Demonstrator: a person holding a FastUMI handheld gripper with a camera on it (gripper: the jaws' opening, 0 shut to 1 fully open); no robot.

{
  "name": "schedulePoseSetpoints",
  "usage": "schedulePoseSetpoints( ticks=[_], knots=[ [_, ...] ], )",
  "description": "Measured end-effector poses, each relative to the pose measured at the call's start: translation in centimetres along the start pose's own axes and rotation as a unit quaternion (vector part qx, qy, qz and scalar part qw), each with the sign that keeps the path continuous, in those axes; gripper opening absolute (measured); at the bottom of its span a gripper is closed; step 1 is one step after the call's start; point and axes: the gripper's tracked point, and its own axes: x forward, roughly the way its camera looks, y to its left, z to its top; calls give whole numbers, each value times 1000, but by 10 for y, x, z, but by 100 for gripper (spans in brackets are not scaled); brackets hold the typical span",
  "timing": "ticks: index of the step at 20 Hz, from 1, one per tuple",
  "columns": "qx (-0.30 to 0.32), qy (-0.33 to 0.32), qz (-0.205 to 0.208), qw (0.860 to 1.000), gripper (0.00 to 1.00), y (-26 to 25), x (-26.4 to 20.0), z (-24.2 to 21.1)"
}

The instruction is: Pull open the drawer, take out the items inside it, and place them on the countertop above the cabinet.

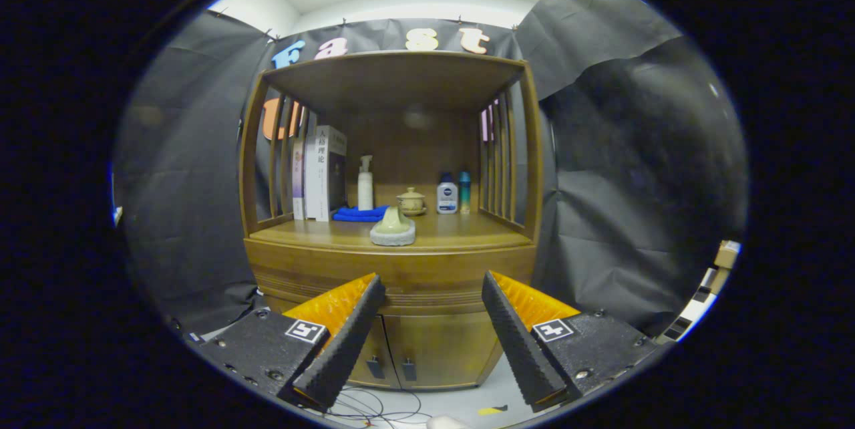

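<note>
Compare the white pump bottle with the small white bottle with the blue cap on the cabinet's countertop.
The white pump bottle is tall and slim with a pump head; the small white bottle with the blue cap is short, squat and labelled. The pump bottle stands by the blue cloth, the capped one beside a teal bottle. Both stand upright, far beyond the open tongs.

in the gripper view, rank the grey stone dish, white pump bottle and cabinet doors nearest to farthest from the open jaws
1. Cabinet doors: low, between the open gripper's jaws.
2. Grey stone dish: front edge of the countertop, beyond the jaws.
3. White pump bottle: back of the countertop, beside the books.
</note>
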Motion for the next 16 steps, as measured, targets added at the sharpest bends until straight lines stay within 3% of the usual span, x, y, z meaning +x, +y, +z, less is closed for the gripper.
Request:
schedulePoseSetpoints(
  ticks=[6, 16],
  knots=[
    [21, -17, -3, 1000, 98, -24, -33, -3],
    [-5, -34, -1, 999, 98, -31, -44, 18]
  ],
)
